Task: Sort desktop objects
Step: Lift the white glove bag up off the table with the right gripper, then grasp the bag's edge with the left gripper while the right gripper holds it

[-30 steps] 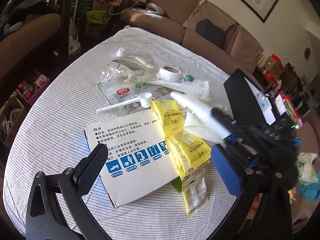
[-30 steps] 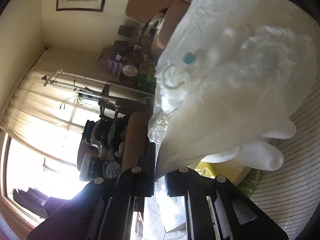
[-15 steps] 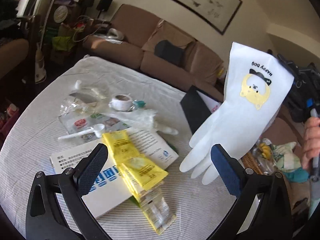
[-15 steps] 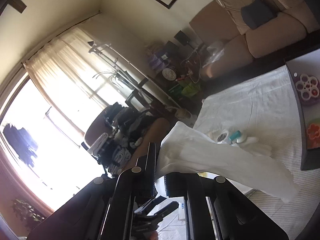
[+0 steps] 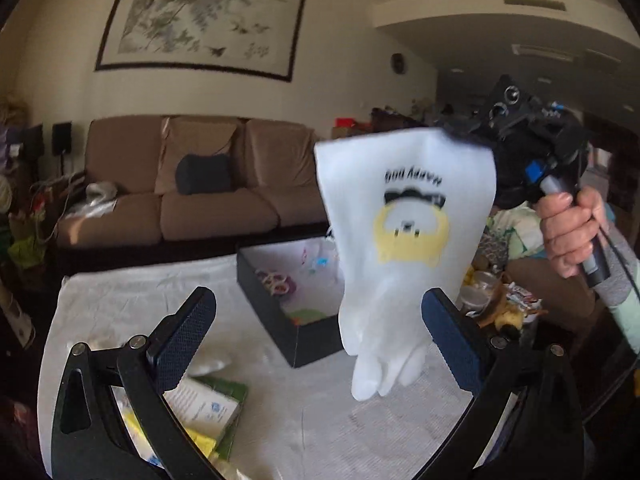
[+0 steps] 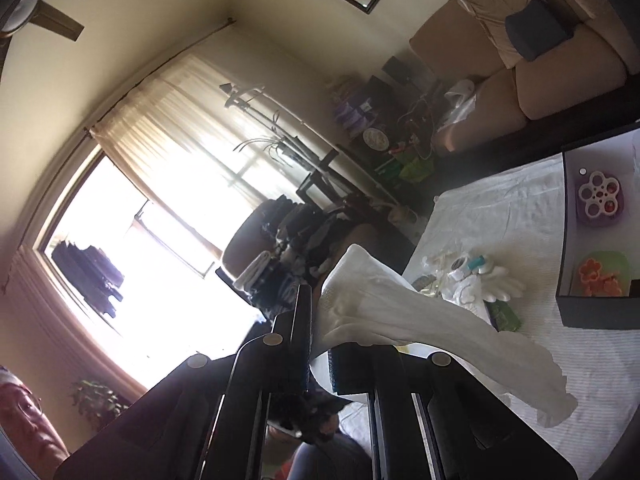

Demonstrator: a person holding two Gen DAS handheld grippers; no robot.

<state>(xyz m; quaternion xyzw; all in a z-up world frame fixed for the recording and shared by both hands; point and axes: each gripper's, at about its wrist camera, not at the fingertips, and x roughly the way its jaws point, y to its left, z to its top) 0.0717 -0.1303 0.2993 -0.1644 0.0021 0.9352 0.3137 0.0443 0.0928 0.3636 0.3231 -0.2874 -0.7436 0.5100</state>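
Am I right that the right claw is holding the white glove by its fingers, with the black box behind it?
Not quite. The right claw holds the white glove by its cuff; the glove's fingers hang free at the bottom, as the left wrist view shows. The black box is indeed behind it.

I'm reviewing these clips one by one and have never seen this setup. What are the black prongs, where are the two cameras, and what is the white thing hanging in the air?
No robot here: a person holds a hand-held gripper in each hand, each with a fisheye camera looking along its two prongs. In the left view, the left hand-held gripper stands open and empty. The right hand-held gripper is shut on the cuff of a white rubber glove, which hangs fingers down above the table. On the table: a black box holding small items, a second glove, a booklet and yellow packets.
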